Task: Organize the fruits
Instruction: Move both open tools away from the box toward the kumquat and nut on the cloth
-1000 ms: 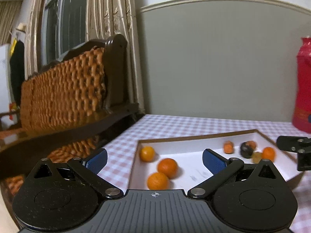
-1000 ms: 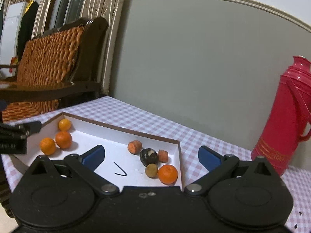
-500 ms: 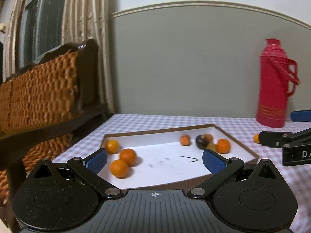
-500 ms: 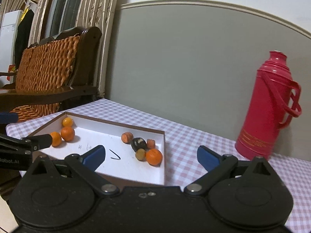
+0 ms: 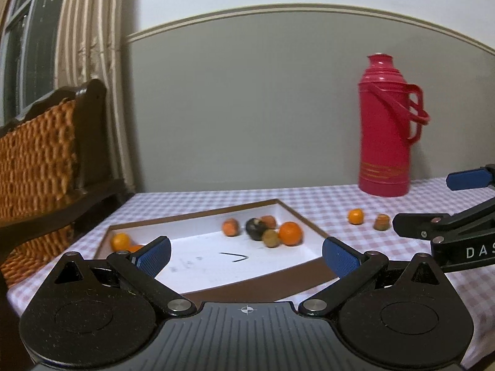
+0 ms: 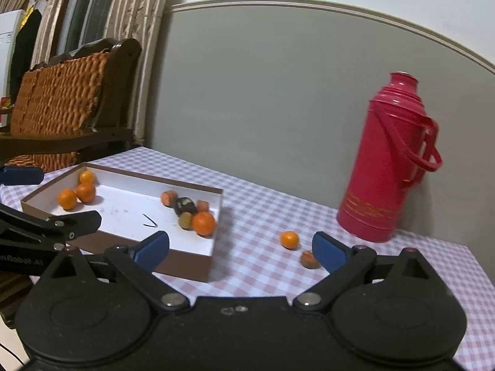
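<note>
Two grippers I hold low over checkered tablecloth (image 6: 247,262): left gripper (image 5: 246,252) spread wide, empty, aimed at white tray (image 5: 312,232); right gripper (image 6: 241,245) wide too, jaws just closing slightly, nothing between. Loose orange (image 6: 289,240) and brown fruit piece (image 6: 309,259) lie on bare cloth between tray's right wall and red thermos (image 6: 386,167). Since a second ago both views swung right; thermos now fully visible.

Right tongs (image 6: 240,248) gape empty above checkered cloth (image 6: 253,259) beside fruit tray (image 6: 185,266).
</note>
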